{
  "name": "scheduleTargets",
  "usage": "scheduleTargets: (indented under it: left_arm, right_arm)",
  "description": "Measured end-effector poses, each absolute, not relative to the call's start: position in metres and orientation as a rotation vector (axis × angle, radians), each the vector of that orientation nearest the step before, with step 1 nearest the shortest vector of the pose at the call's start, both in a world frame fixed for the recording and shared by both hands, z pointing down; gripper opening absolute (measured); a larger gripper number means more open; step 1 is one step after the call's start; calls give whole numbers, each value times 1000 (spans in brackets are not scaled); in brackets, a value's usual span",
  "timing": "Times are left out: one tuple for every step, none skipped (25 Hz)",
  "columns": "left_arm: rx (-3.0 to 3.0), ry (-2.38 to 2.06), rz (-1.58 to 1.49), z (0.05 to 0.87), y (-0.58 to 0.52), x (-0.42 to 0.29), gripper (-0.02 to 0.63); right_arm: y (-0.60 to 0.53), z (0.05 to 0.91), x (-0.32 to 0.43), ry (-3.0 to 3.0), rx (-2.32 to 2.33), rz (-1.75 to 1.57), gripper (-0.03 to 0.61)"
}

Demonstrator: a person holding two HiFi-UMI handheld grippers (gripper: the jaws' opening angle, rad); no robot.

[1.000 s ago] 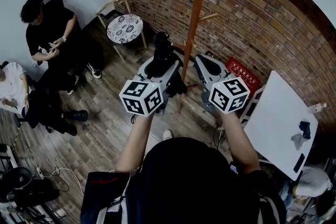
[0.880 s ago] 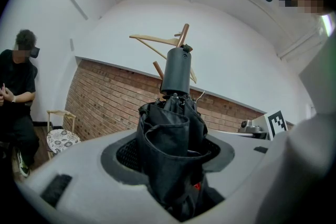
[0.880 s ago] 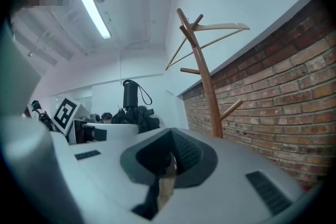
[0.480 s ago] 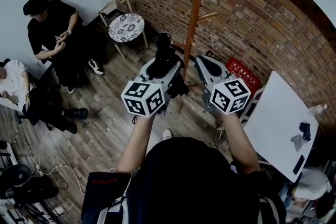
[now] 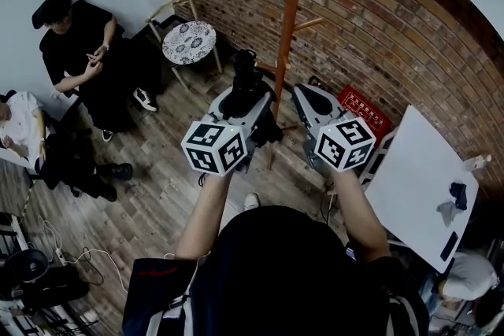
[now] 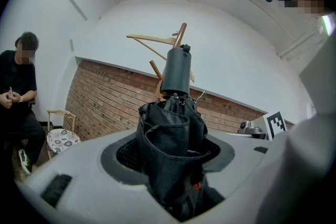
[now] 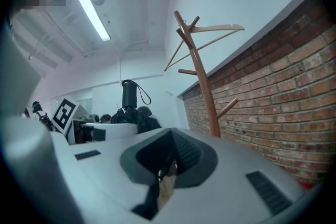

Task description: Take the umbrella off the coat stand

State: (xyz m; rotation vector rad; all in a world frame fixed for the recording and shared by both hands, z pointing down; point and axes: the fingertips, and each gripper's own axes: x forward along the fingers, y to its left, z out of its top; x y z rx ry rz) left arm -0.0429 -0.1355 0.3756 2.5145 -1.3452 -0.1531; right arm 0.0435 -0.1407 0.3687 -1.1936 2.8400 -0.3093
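While the left gripper (image 6: 174, 168) clamps the folded black umbrella (image 6: 172, 131) by its cloth, handle up and apparently clear of the coat stand (image 5: 290, 27), the right gripper (image 7: 166, 174) sits beside it, pinched together on nothing. The hold is on soft, bunched fabric, so the umbrella could slide or tip out. With the stand's pegs (image 5: 313, 25) close ahead, a careless swing could snag the handle's strap (image 7: 142, 96).

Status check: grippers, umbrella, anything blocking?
Left gripper jaws clamped on the folded umbrella, handle up. Right gripper jaws shut, empty. Umbrella hangs clear of the coat stand; the stand's pole is close ahead, nothing else in the way.
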Motion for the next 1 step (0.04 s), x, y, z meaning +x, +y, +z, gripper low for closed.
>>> scheduleTargets:
  left_arm:
    - [2514,-1345,-152,376,-136,-42,261]
  right_arm:
    - [-141,369,44,2839,-1194,-311,29]
